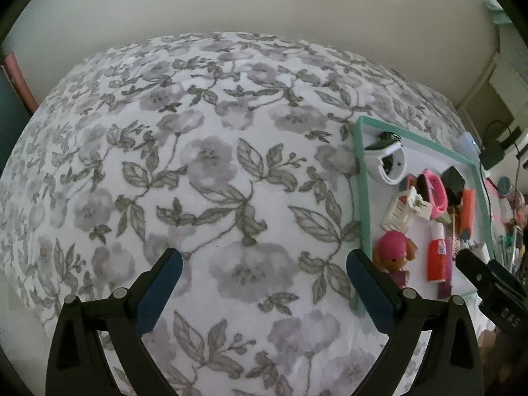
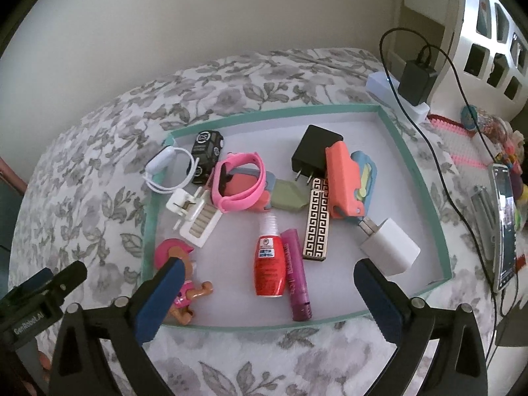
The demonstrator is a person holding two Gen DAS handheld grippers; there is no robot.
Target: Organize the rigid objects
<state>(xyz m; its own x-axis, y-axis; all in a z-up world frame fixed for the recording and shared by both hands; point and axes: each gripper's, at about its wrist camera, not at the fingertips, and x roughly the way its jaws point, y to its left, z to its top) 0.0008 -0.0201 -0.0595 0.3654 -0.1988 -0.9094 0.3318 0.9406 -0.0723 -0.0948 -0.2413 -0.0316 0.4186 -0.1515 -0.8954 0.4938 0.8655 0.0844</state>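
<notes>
A shallow teal-rimmed tray [image 2: 412, 171] lies on a floral bedspread and holds several small items. Among them are a red bottle [image 2: 269, 265], a purple tube [image 2: 298, 279], a white charger cube [image 2: 389, 246], a black plug [image 2: 316, 151], a pink band [image 2: 239, 181] and a pink puppy figure [image 2: 180, 277]. My right gripper [image 2: 267, 293] hovers open over the tray's near edge, holding nothing. My left gripper [image 1: 264, 290] stands open over bare bedspread, left of the tray [image 1: 358, 178]. The puppy figure [image 1: 394, 254] sits just beyond its right finger.
The floral bedspread [image 1: 198, 165] stretches wide to the left. Right of the tray are a black adapter with cable [image 2: 416, 81], a phone [image 2: 505, 224] and colourful clutter [image 2: 488, 125]. A pale wall stands behind the bed. A white cabinet [image 2: 485, 33] rises at far right.
</notes>
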